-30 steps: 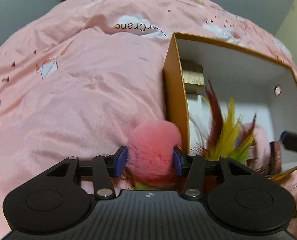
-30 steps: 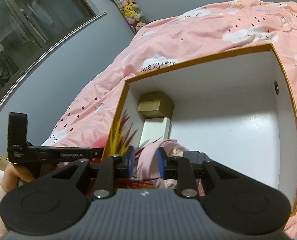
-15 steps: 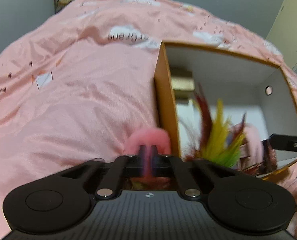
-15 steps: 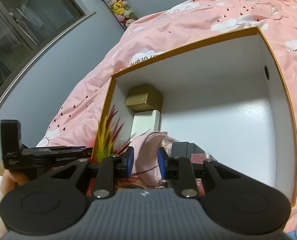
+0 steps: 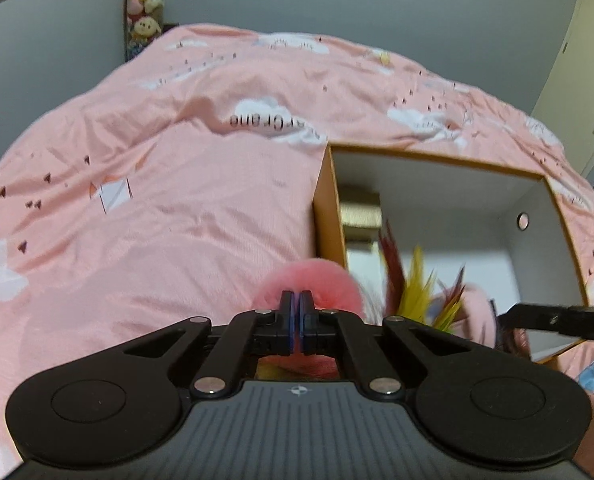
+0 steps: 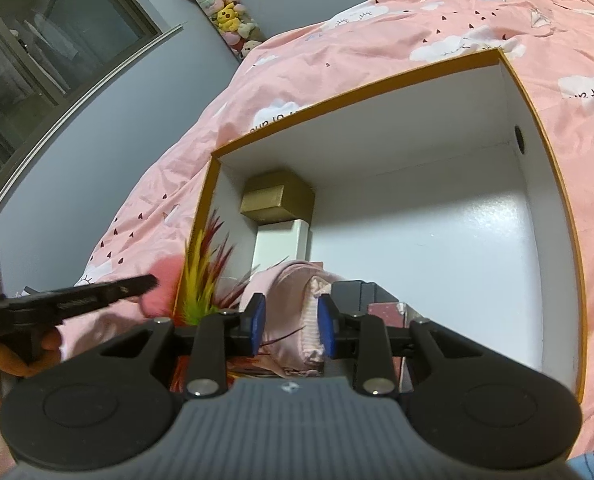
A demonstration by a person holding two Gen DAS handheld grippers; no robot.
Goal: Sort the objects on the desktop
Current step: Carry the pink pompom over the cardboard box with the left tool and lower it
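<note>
Since a second ago my left gripper (image 5: 296, 322) has snapped from wide around the pink pompom (image 5: 313, 286) to fully pinched, its blue pads meeting with only a wisp of the fluff between them, so whether they have caught any fur I cannot tell; the view has also lifted, showing more of the grey wall. The pompom is a soft, round, furry ball sitting just outside the box's left wall, on the pink bedspread (image 5: 177, 200).

My right gripper (image 6: 289, 322) stands at a middling gap and its jaws are opening, with a ribbed pink knitted cloth (image 6: 293, 316) bunched between the blue pads at the near edge of the box.

The box (image 6: 537, 280) is square, matte white inside with an orange-brown rim. Stiff red, yellow and green feathers (image 6: 203, 264) fan up at its near left corner. Along the left wall lie a smooth white rectangular block (image 6: 283, 246) and, in the far left corner, a gold cardboard cube (image 6: 277, 196). A dark angular block (image 6: 361, 292) sits just right of the cloth.

The bedspread is crumpled cotton printed with white clouds.
</note>
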